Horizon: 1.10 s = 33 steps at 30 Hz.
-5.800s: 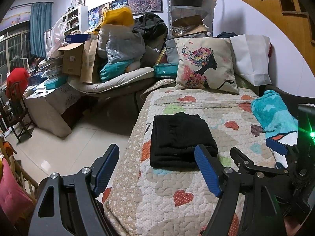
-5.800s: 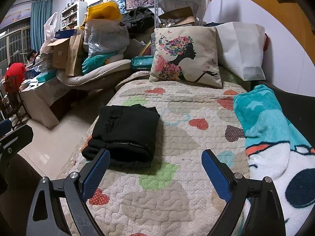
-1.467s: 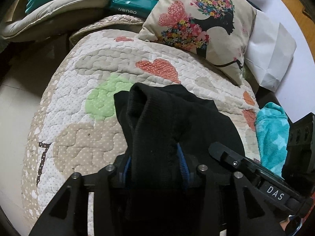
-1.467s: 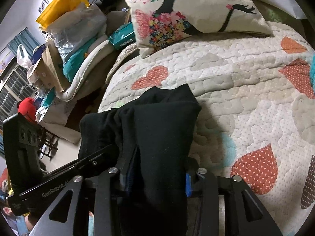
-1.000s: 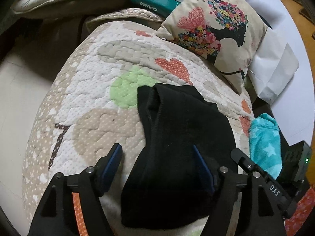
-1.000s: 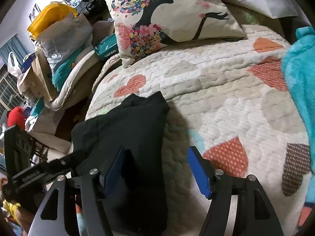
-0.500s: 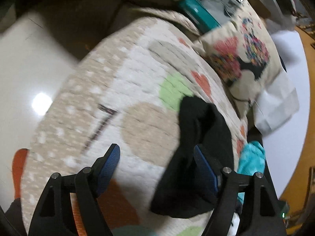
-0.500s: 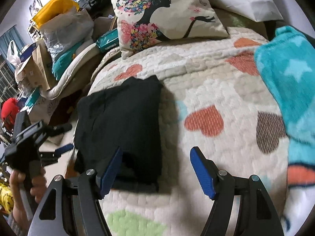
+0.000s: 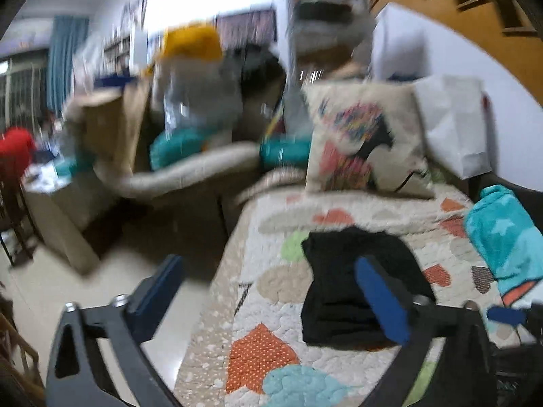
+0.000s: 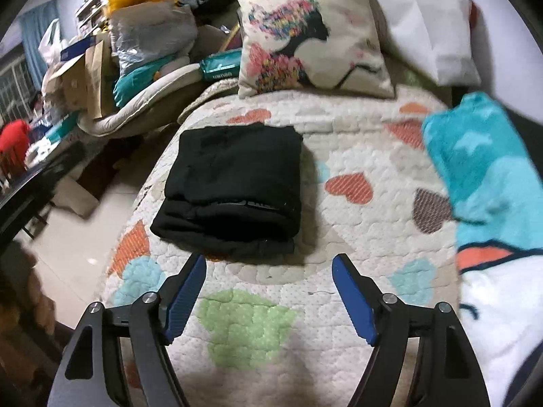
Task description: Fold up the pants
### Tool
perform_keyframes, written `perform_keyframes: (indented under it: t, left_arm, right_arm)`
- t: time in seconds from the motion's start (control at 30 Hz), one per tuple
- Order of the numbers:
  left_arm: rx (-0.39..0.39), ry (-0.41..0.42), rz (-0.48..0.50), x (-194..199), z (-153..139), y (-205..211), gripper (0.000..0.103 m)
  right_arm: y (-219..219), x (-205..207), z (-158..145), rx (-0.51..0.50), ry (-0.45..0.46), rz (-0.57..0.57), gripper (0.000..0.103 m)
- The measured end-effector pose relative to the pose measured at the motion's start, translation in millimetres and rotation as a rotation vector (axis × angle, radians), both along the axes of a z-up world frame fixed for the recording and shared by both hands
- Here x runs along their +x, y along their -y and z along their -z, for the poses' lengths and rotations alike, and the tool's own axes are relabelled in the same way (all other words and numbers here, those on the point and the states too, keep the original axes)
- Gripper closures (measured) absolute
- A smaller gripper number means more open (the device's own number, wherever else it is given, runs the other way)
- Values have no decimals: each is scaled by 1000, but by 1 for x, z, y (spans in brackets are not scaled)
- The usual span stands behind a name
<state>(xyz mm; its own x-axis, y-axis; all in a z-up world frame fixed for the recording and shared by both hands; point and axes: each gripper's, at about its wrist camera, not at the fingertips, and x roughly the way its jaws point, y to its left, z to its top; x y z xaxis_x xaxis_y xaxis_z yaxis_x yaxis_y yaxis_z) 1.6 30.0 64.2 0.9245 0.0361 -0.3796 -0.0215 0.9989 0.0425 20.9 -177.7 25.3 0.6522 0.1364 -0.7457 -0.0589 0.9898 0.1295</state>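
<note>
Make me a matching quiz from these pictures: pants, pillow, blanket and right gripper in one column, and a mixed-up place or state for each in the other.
Things:
1. pants
2. pillow
3. blanket
4. right gripper

Places or states:
A. open, holding nothing
B. propped at the far end of the bed
C. folded, lying near the bed's left edge
D. turquoise, along the bed's right side

Pairs: 1-C, 2-B, 3-D, 4-A

We see a quilted bed (image 10: 356,156) carrying folded black pants (image 10: 234,183), a teal blanket (image 10: 482,169) and a pillow (image 10: 312,37).
</note>
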Motion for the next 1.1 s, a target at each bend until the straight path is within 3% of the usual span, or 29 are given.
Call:
perform_keyframes:
  t: [0.1, 0.3, 0.67, 1.1]
  left_arm:
    - [-2, 1, -5, -22, 2, 7, 0]
    - [-40, -243, -3, -2, 27, 1, 0]
    - [-35, -297, 11, -4, 41, 0, 0]
    - [-65, -335, 29, -1, 46, 2, 0]
  right_arm:
    - [-2, -12, -6, -55, 41, 15, 18]
    - [1, -28, -11, -79, 67, 56, 16]
    - [-20, -30, 2, -145, 62, 18, 14]
    - [-17, -27, 12, -130, 28, 35, 13]
